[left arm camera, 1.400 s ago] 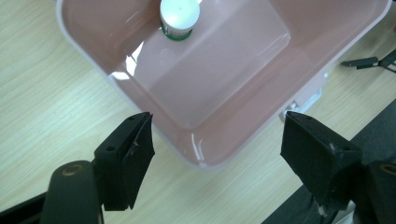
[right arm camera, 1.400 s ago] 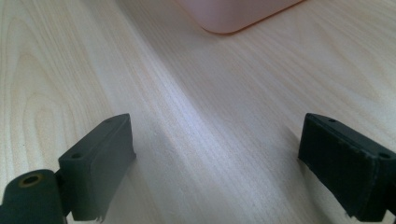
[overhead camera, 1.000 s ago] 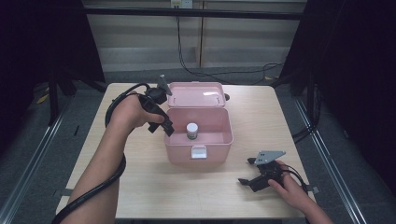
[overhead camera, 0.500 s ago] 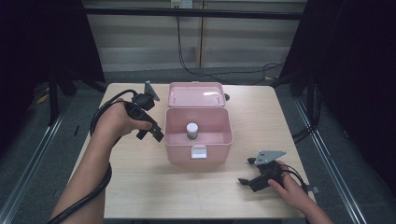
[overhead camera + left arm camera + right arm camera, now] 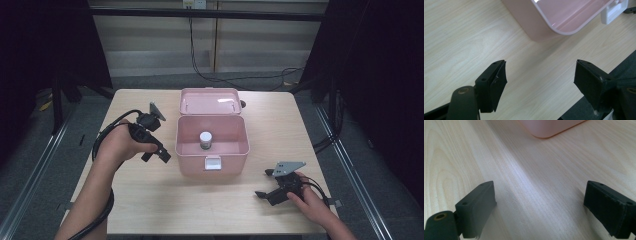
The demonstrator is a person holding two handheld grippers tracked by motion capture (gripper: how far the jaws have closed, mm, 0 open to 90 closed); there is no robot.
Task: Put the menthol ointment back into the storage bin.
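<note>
With both your left tongs (image 5: 159, 153) and right tongs (image 5: 264, 193) spread and empty, the small white-capped jar (image 5: 205, 139) standing inside the open pink box (image 5: 212, 145) on the tabletop (image 5: 150, 200) looks light, rigid and perhaps slick, so pinch its body below the cap.

The left hand-held gripper (image 5: 156, 152) sits at centre-left of the frame, jaws spread wide; the right hand-held gripper (image 5: 265, 184) lies lower right, jaws likewise apart.
</note>
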